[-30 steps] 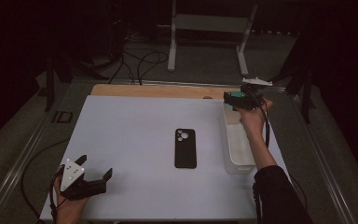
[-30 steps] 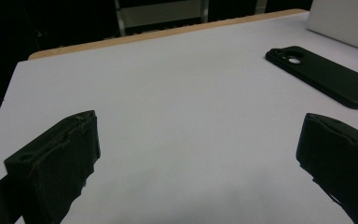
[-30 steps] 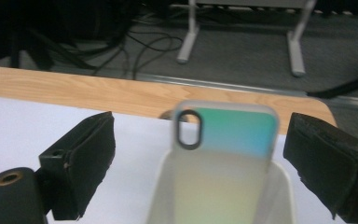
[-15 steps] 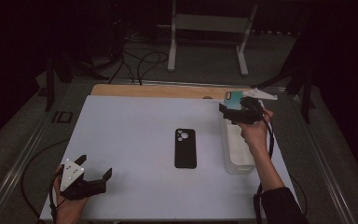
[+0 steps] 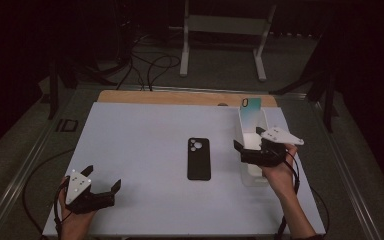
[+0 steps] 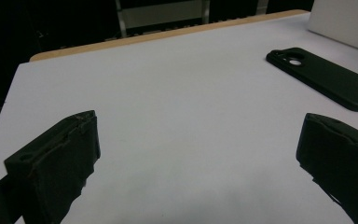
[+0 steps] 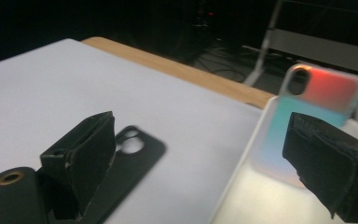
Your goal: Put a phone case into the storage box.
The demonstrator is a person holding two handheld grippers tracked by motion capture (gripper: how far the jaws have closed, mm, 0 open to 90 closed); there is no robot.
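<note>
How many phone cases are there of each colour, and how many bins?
Black phone case: 1
Teal-and-orange phone case: 1
Clear plastic bin: 1
Total: 3

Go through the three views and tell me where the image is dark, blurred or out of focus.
High view: the white table is evenly lit, the surroundings nearly black. Left gripper view: the black phone case is fairly sharp, the near jaws soft. Right gripper view: blurred overall; the coloured phone case and the black one are smeared, and the clear bin shows a pale glare.
</note>
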